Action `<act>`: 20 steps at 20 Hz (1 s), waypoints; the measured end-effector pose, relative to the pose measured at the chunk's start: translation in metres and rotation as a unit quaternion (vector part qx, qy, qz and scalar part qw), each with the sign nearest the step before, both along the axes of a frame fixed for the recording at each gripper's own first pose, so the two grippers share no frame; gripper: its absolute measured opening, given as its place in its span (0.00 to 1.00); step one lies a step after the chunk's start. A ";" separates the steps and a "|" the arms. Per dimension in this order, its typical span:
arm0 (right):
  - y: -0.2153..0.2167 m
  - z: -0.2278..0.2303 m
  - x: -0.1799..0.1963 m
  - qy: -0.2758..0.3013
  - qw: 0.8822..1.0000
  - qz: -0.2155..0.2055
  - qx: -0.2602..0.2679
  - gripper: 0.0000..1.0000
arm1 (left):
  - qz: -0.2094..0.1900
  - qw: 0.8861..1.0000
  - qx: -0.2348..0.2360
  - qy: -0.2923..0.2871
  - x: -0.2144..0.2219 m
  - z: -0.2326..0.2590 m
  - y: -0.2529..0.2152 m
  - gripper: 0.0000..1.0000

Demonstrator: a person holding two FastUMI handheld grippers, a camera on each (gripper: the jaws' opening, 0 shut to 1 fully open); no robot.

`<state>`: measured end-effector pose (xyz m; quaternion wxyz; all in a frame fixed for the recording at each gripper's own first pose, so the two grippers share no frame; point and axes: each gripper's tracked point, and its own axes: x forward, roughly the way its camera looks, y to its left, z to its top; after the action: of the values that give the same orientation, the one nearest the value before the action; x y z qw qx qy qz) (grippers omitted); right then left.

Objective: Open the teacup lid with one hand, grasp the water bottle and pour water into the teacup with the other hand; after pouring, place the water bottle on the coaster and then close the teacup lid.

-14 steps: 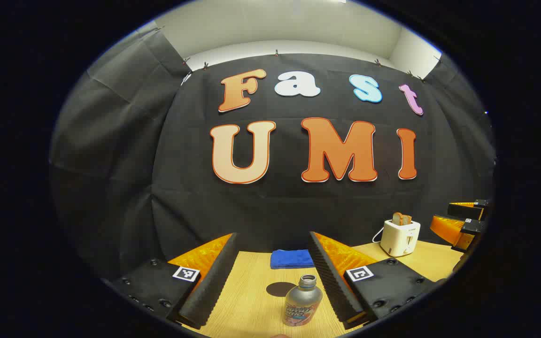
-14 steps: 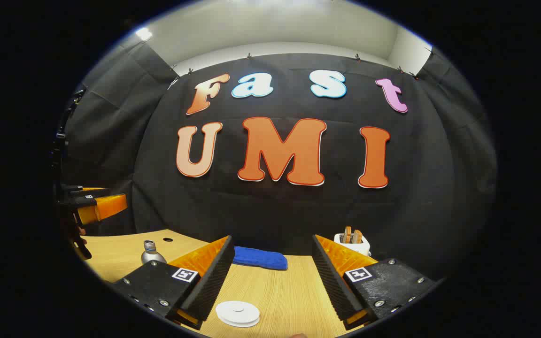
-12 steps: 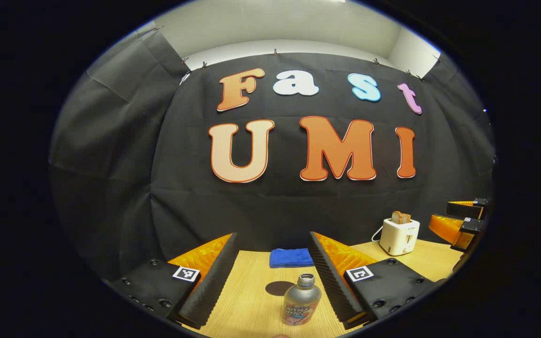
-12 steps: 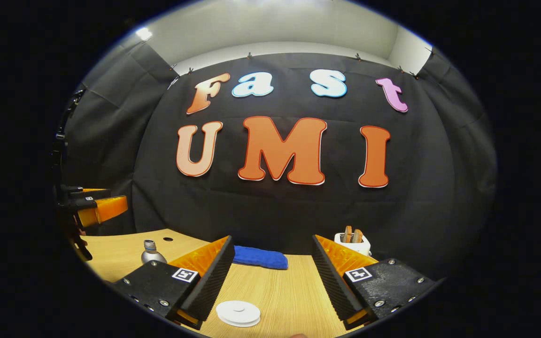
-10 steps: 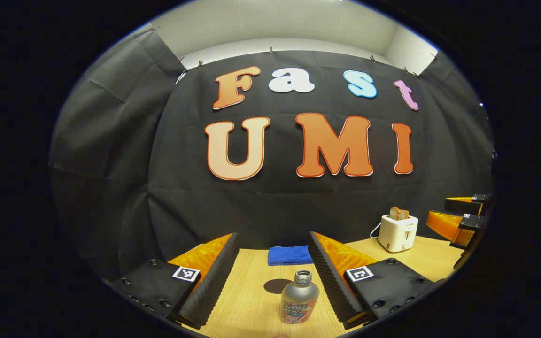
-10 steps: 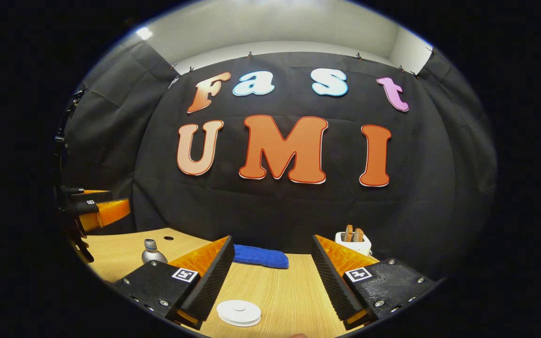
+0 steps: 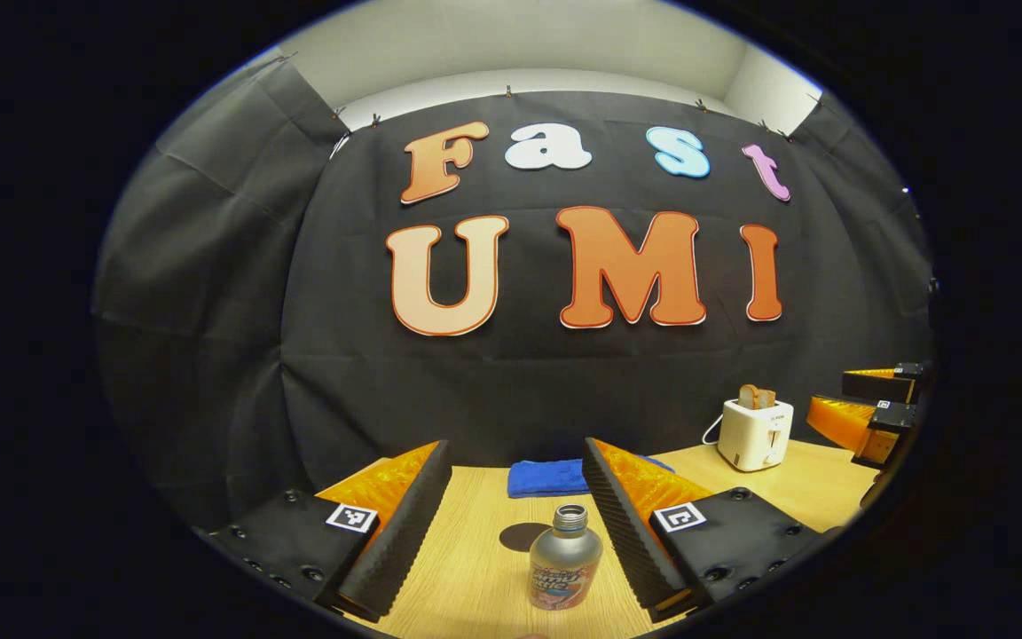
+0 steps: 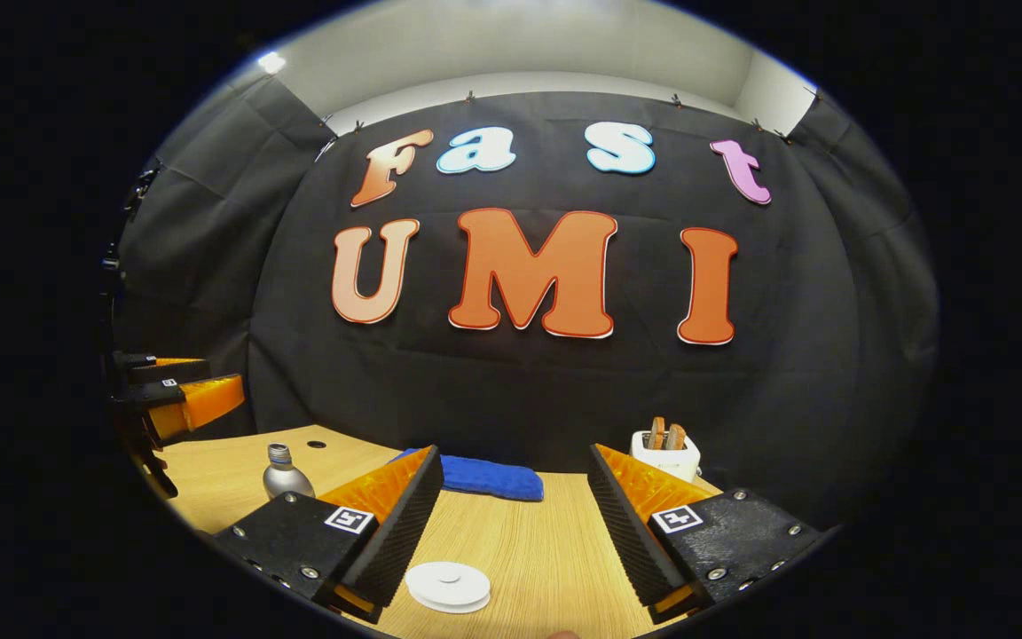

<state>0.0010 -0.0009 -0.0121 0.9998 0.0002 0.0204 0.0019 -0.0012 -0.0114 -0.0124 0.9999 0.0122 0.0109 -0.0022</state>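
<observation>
— Where's the water bottle (image 7: pixel 565 561)?

— Upright on the wooden table (image 7: pixel 475 577), between the left gripper (image 7: pixel 515 524)'s spread fingers, nearer the right-hand one, touching neither. Silver body, printed label, open neck, no cap.

— And the right gripper (image 8: pixel 511 524)?

— Released too, gripping nothing. A white round lid (image 8: pixel 448 587) lies flat just ahead of its left-hand finger. Farther ahead, a folded blue cloth (image 8: pixel 484 477); a white toaster (image 8: pixel 665 457) sits behind its right-hand finger.
</observation>
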 end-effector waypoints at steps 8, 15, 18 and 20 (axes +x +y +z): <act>0.010 -0.021 -0.001 0.019 1.000 0.015 -0.008 0.98 | 0.008 1.000 0.000 0.005 -0.005 -0.008 0.002 1.00; 0.034 -0.070 -0.001 0.084 0.995 0.051 0.000 0.98 | -0.004 1.000 0.003 0.020 -0.011 -0.029 -0.006 0.98; 0.041 -0.087 -0.001 0.104 0.993 0.063 -0.006 0.98 | -0.011 0.999 0.004 0.039 -0.014 -0.049 -0.010 1.00; 0.043 -0.103 0.001 0.125 0.990 0.064 -0.012 0.97 | -0.014 0.999 0.007 0.051 -0.016 -0.060 -0.012 0.94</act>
<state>0.0021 0.0422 -0.1147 0.9871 -0.0126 0.1457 0.0658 -0.0175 -0.0233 -0.0724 0.9978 0.0197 0.0615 -0.0163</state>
